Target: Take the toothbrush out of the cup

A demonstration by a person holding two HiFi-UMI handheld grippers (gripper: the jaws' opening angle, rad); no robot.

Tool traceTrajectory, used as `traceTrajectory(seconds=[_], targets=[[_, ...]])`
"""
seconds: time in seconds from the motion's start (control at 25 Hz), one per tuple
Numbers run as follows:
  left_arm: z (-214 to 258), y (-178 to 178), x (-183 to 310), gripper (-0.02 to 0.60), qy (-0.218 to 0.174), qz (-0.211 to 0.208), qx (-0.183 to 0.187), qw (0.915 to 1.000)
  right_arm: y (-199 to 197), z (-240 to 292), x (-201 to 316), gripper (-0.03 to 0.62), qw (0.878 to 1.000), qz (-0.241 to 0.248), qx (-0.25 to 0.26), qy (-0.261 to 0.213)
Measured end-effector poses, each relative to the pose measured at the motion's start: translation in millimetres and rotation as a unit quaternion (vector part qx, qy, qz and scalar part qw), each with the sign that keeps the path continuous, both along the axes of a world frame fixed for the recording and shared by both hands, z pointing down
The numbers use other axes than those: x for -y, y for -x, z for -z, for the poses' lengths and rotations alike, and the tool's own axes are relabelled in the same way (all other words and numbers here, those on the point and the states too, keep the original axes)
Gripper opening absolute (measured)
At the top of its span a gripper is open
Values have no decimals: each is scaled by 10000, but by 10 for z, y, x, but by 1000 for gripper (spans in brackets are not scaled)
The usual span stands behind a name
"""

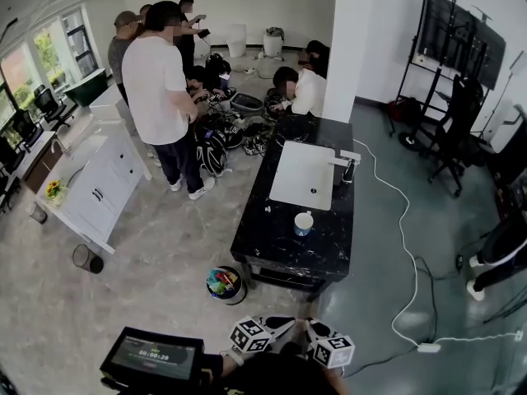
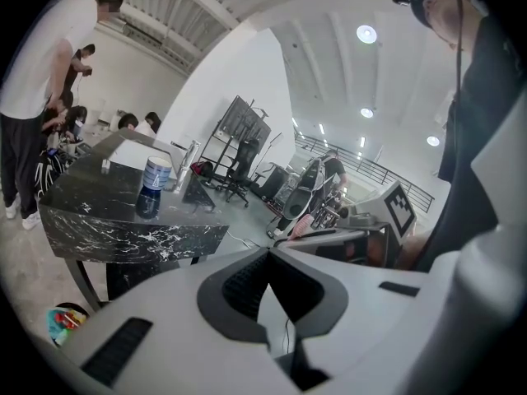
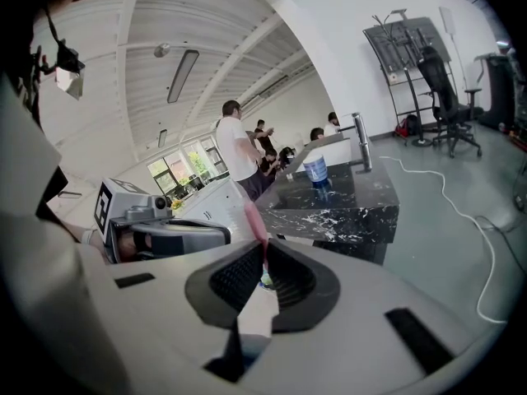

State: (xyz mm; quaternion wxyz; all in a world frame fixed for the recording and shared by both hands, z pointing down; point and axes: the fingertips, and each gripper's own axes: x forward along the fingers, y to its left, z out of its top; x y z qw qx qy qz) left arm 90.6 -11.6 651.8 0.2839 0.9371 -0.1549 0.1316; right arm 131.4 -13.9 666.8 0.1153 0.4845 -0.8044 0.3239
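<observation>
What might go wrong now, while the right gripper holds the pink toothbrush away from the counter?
1. The right gripper pinches the pink toothbrush only near one end, so it may pivot or slip out.
2. A white cable lies on the floor beside the counter; the person might trip on it when walking there.

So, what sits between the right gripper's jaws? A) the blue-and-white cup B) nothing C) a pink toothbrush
C: the right gripper is shut on the pink toothbrush, while the cup stands apart on the black table.
</observation>
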Motion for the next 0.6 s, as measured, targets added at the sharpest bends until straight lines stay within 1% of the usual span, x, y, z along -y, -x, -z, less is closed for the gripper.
traceTrajectory(seconds=[0.16, 0.36, 0.6], targets=[[-32, -46, -19, 5, 15, -9, -10, 10000, -60, -28, -17, 8, 10000, -52, 6, 50], [-19, 23, 30, 5, 27, -7, -14, 10000, -20, -25, 44, 8, 9999, -98, 9, 24], [-17, 24, 74, 5, 21, 8, -39, 10000, -19, -6, 97, 8, 10000, -64, -14, -1]])
